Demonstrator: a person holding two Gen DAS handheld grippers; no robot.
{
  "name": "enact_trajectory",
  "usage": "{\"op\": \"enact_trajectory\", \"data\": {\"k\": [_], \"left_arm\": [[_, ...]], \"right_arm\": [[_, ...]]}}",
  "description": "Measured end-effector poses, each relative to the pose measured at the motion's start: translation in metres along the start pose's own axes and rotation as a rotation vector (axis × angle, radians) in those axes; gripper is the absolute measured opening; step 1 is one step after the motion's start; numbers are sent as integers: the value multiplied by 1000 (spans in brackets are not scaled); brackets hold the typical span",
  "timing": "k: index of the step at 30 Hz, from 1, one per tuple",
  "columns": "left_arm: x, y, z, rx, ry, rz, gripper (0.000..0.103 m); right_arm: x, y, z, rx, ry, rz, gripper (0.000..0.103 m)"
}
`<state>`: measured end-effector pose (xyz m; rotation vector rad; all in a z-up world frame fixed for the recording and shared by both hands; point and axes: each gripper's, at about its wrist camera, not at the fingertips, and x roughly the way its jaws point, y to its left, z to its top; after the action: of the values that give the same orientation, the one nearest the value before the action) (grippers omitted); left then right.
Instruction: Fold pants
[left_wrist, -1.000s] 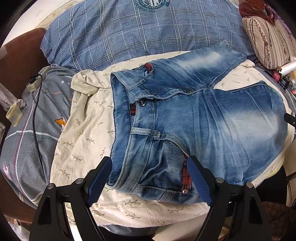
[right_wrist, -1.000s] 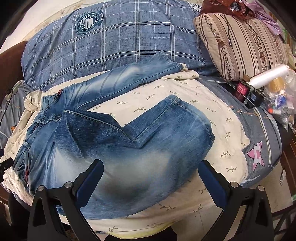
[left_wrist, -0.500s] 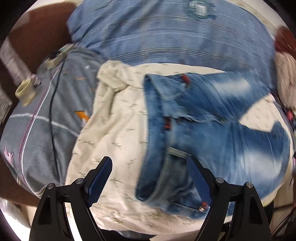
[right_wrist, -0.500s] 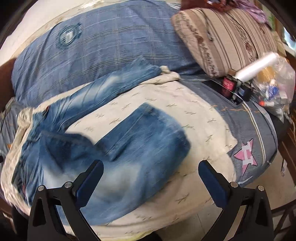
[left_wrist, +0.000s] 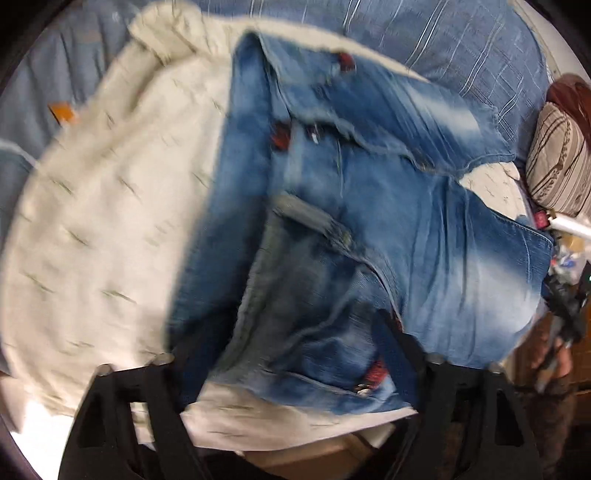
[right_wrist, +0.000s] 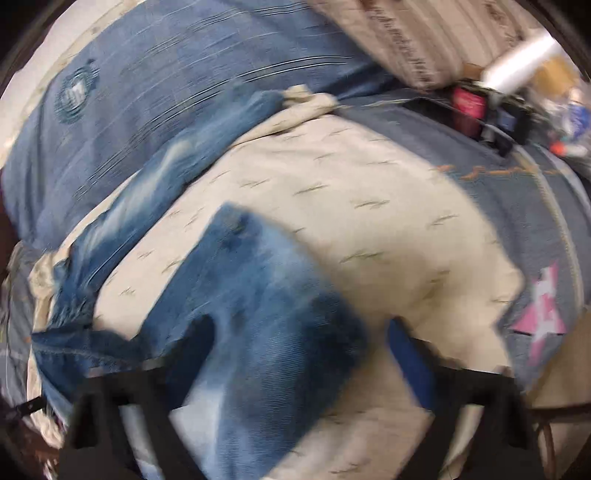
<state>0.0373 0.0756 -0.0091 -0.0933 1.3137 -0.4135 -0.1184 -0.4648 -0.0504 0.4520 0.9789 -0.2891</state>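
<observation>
My left tongs (left_wrist: 295, 354) close around the jeans (left_wrist: 369, 221) waistband corner, right tongs (right_wrist: 295, 354) around the near leg's hem; pinch every layer.

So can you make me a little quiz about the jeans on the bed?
1. True or false: the jeans lie on a cream cloth with a leaf print.
2. Which end of the jeans lies between the fingers of the left gripper: A waistband, B leg hem?
3. Fill in: a pink ____ is on the grey-blue blanket.

Key: 1 true; 2 A; 3 star.
</observation>
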Motion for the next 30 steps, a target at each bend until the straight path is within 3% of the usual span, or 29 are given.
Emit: {"op": "enact_trajectory", "data": {"k": [1,2,4,6,8,10,12,14,16,19,20,21,22,23,25,27,28,29,30], "left_arm": [[5,1,2,7,-3,27,43],[5,1,5,13,-12,60,28],[-6,5,9,-15,-39,18,12],[-27,9,11,-24,-103,-35,11],[-34,9,12,-6,-154,16,11],[-21,15,13,-14,-132,36,11],[9,24,12,-40,-42,64,11],[29,33,9,-54,9,63,13],[26,38,7,-38,-22,41,14],[4,40,10,3,-105,12,15],[-4,40,14,14,-139,7,24],[-9,39,19,23,-169,-5,31],[-12,36,23,28,-191,-16,53],[-12,33,29,32,-213,-26,65],[-10,25,35,37,-218,-44,70],[6,16,44,46,-166,-64,69],[17,12,49,48,-126,-62,64],[29,10,53,47,-92,-50,38],[35,6,56,53,-66,-59,21]], "right_arm": [[-2,7,-3,-43,-17,-6,23],[-4,9,-4,-54,-21,14,18],[-28,10,-1,-74,-91,47,13],[-71,2,3,-75,-226,23,13],[-99,-23,2,1,-302,8,13],[-97,-46,-3,65,-279,-34,13],[-76,-65,-15,123,-190,-71,14],[-47,-80,-35,192,-77,-108,17],[-41,-85,-44,229,-46,-127,36],[-70,-92,-42,262,-137,-131,40],[-82,-94,-40,273,-187,-135,44],[-93,-97,-35,292,-246,-129,59],[-100,-100,-26,312,-291,-109,76],[-98,-102,-18,315,-288,-89,83],[-75,-97,1,278,-221,-33,84],[-49,-91,12,243,-165,-59,83],[-34,-86,17,211,-134,-79,75],[-25,-84,21,184,-112,-95,57],[-18,-78,25,146,-85,-104,7]]}}
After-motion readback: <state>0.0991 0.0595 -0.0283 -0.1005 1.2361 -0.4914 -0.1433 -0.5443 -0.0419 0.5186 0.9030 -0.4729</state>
